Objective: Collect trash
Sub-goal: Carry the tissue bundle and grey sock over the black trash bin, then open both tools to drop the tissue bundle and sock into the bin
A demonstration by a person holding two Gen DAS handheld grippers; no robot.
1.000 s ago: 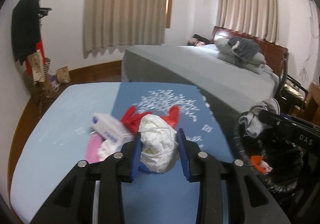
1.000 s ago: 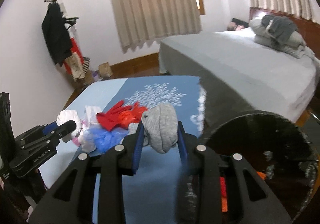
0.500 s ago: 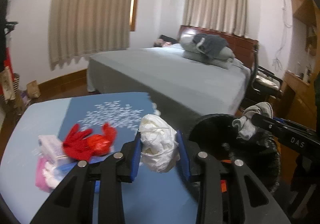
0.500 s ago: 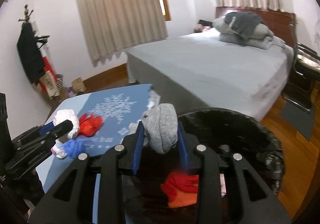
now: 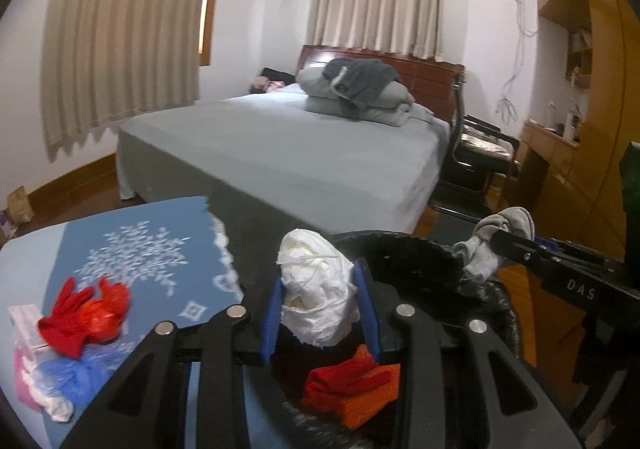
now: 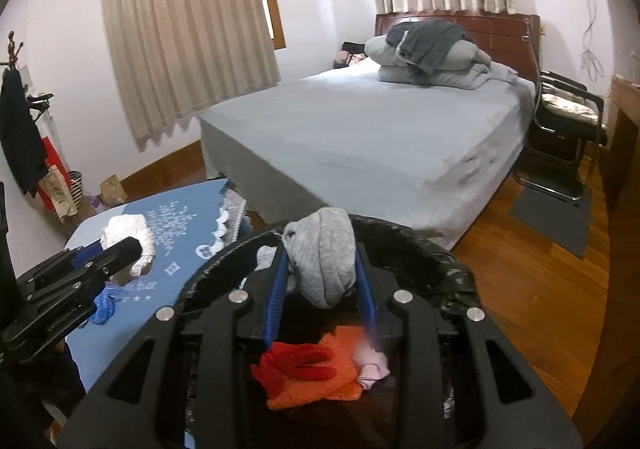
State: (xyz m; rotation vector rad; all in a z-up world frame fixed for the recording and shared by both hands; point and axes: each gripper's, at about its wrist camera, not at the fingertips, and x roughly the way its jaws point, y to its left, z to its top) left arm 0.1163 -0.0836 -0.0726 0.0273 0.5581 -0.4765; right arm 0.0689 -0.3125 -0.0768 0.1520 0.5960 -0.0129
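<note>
Both swung from table to black bin [image 6: 448, 261] — left gripper [image 5: 320, 313] pinching white wad [image 5: 316, 289], right gripper [image 6: 322, 281] pinching grey sock [image 6: 324, 253]

1. The left tool [image 5: 318, 313] is black with blue pads and holds a white crumpled wad [image 5: 316, 289].
2. The right tool [image 6: 322, 285] is black with blue pads and holds a grey knitted bundle [image 6: 326, 253].
3. The bin [image 6: 440, 257] is black; inside lie red gloves [image 6: 298, 365] on an orange cloth [image 6: 320, 389] and a pale pink scrap [image 6: 372, 365].
4. The counter [image 5: 24, 261] is light blue, under a darker blue cloth [image 5: 160, 249] printed with a white leaf pattern.
5. The bed [image 6: 380, 137] is grey; the curtains [image 6: 188, 21] are beige.
</note>
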